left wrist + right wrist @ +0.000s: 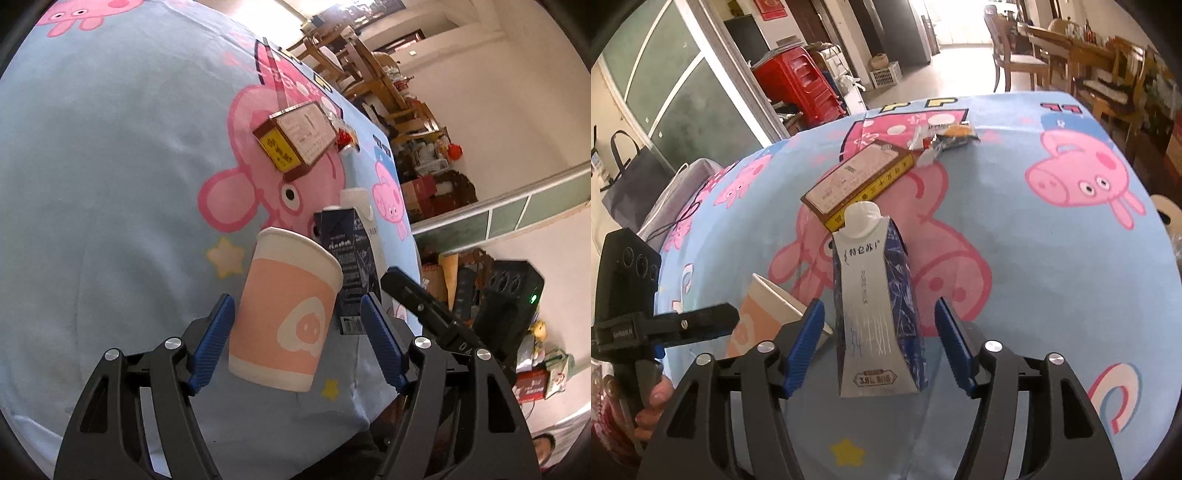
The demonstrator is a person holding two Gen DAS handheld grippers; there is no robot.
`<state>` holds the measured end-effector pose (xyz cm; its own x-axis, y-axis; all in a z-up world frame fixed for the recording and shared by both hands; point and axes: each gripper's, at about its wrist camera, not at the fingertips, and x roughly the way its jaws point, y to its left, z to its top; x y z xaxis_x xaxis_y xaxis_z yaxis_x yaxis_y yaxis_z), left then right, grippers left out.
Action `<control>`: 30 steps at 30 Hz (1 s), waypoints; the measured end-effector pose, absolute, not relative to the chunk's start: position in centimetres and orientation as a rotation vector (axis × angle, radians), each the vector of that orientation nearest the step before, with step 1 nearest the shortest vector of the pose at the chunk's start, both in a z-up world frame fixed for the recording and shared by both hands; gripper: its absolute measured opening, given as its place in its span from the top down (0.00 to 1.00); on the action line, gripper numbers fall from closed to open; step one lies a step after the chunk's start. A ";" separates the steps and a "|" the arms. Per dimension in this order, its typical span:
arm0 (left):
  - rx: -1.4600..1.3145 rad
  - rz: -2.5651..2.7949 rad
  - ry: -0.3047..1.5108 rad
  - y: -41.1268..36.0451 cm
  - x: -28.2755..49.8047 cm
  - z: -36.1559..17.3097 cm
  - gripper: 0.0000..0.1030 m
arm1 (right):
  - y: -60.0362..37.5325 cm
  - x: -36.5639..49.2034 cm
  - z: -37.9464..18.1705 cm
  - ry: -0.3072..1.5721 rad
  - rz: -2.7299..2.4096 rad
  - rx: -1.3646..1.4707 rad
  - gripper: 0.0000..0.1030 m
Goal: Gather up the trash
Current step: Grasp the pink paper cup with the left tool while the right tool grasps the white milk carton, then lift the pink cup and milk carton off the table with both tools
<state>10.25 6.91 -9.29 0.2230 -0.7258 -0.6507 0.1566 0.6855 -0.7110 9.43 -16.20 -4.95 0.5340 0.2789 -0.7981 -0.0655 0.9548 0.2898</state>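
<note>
A pink and white paper cup (288,314) stands on the blue cartoon tablecloth between the open fingers of my left gripper (297,332); the pads stand beside it with small gaps. A blue and white milk carton (875,306) stands upright between the open fingers of my right gripper (879,347), not touched. The carton also shows in the left wrist view (351,258), and the cup in the right wrist view (764,317). A brown and yellow box (295,140) (857,177) lies farther back, with crumpled snack wrappers (945,136) (345,136) beyond it.
The tablecloth (1034,277) covers a table whose far edge falls off toward wooden chairs (1015,55). Red stacked stools (801,85) and a dark bag (631,170) stand at the left. Boxes and clutter (443,192) lie on the floor beside the table.
</note>
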 end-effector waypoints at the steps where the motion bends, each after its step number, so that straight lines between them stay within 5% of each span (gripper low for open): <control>1: -0.562 -0.657 1.206 6.7 10.2 -9.5 0.33 | -16.2 9.4 -5.0 0.991 0.207 0.234 0.42; 8: -0.528 -0.685 1.236 5.4 9.6 -10.1 0.33 | -15.4 9.4 -5.6 1.007 0.193 0.183 0.42; 10: -0.517 -0.683 1.235 5.2 9.6 -10.2 0.52 | -15.3 9.4 -6.0 1.015 0.185 0.177 0.42; 13: -0.470 -0.675 1.215 4.7 9.5 -10.3 0.56 | -15.3 9.3 -7.0 1.037 0.175 0.168 0.42; 14: -0.459 -0.672 1.205 4.6 9.4 -10.1 0.56 | -15.2 9.1 -7.3 1.042 0.177 0.164 0.50; 30: -0.462 -0.708 1.105 4.3 9.8 -6.8 0.61 | -17.8 6.9 -5.2 0.928 0.151 0.218 0.52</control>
<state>9.84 4.29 -6.80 0.2695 -0.7171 -0.6427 0.2839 0.6969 -0.6586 6.92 -17.80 -5.19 0.5915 0.2219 -0.7752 -0.0350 0.9675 0.2503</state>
